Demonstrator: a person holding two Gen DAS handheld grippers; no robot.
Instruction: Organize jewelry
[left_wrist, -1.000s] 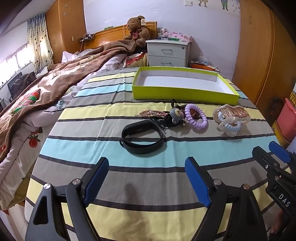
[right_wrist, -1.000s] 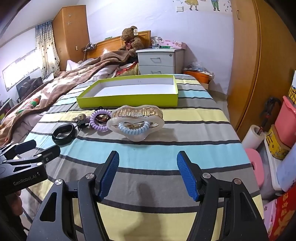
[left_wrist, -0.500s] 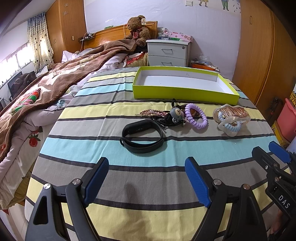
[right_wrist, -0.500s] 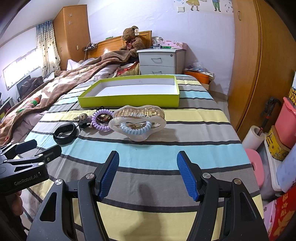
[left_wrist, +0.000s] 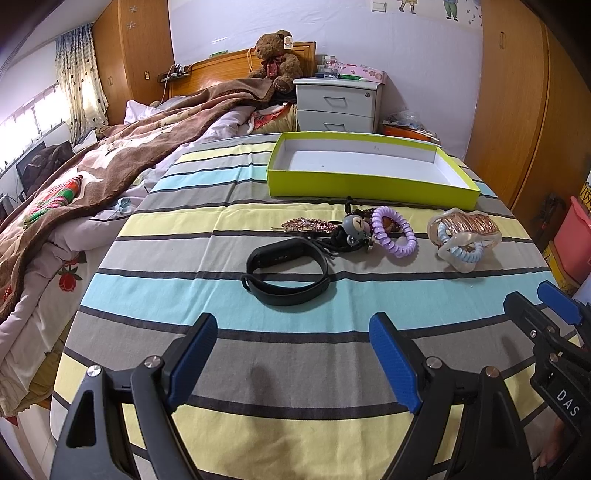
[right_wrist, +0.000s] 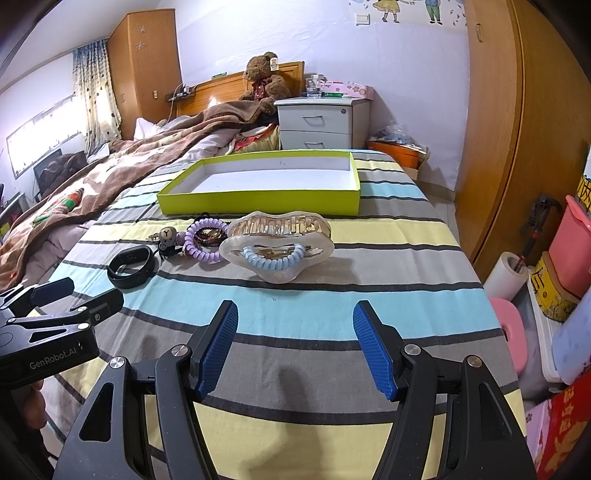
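On the striped bedspread lies a row of accessories in front of an empty lime-green box (left_wrist: 369, 186) (right_wrist: 258, 201). From left: a black wristband (left_wrist: 286, 271) (right_wrist: 131, 266), a glittery hair clip (left_wrist: 306, 225), a grey bear charm (left_wrist: 354, 227) (right_wrist: 168, 236), a purple coil hair tie (left_wrist: 393, 236) (right_wrist: 205, 240), and a large translucent claw clip (left_wrist: 463, 236) (right_wrist: 280, 240) holding a pale blue coil tie (right_wrist: 271, 260). My left gripper (left_wrist: 291, 362) is open, short of the wristband. My right gripper (right_wrist: 295, 347) is open, short of the claw clip. Both hold nothing.
A brown blanket (left_wrist: 110, 166) covers the bed's left side. Behind the box stand a grey nightstand (left_wrist: 336, 105) and a teddy bear (left_wrist: 275, 59). Wooden wardrobe doors (right_wrist: 491, 129) rise on the right, with a pink bin (right_wrist: 572, 240) and paper roll (right_wrist: 509, 275) on the floor.
The right gripper has crept slightly forward toward the claw clip, which looks a little larger. The left gripper and the objects have not visibly moved.
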